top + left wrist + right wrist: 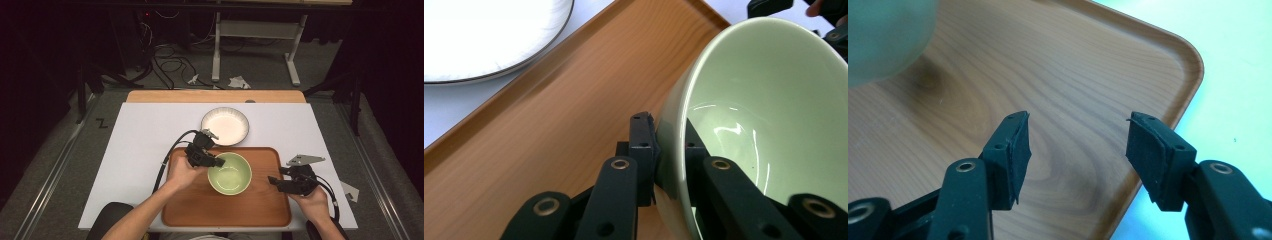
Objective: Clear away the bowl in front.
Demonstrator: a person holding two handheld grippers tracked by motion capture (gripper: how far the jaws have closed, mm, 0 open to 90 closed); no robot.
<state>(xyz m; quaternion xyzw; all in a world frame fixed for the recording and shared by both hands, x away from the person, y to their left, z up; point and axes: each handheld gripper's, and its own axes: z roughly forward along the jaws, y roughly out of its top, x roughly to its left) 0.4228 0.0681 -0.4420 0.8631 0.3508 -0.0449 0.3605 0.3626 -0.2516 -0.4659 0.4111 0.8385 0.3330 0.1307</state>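
Gripping empty green bowl (pixel 229 173), wooden tray (pixel 260 210)

Lab – floor cables (pixel 170 62), white-topped test table (pixel 145 135), dark surroundings

The high view looks down and forward toward twelve o'clock; both gripper views sit close over the wooden tray (pixel 260 205), sharing the green bowl (pixel 769 100).
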